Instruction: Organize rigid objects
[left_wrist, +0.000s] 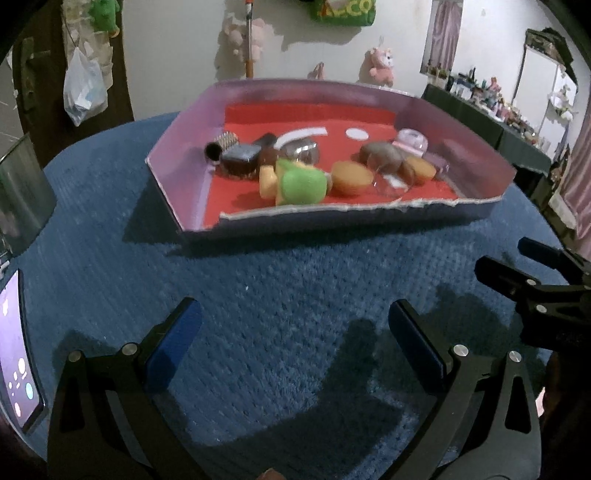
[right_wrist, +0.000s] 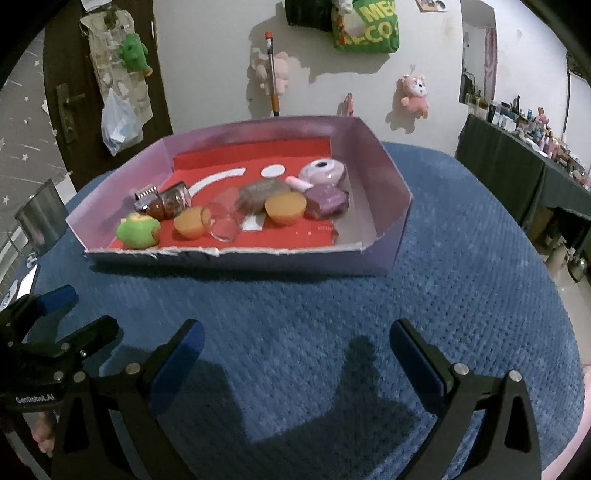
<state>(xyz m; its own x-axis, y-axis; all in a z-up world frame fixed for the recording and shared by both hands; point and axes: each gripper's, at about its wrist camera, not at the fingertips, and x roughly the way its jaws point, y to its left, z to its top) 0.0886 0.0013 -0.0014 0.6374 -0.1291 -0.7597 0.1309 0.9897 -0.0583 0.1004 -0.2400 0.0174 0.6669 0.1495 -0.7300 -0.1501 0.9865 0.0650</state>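
Observation:
A shallow cardboard box (left_wrist: 177, 147) (right_wrist: 384, 177) with lilac walls and a red floor sits on the blue cloth. Inside lie a green toy apple (left_wrist: 303, 184) (right_wrist: 138, 229), two orange cups (left_wrist: 351, 178) (right_wrist: 285, 208), a clear dome (right_wrist: 223, 229), a small glass jar (right_wrist: 177, 197), a purple block (right_wrist: 327, 199) and a pink round case (right_wrist: 323, 170). My left gripper (left_wrist: 293, 321) hangs open over bare cloth in front of the box, holding nothing. My right gripper (right_wrist: 293, 341) is open too, beside it and equally short of the box.
The blue knitted cloth (left_wrist: 280, 280) covers a round table. A phone (left_wrist: 16, 354) lies at the left edge, a metal cup (right_wrist: 38, 218) beyond it. A dark shelf of small items (right_wrist: 517, 155) runs along the right wall. Plush toys and a bag hang behind.

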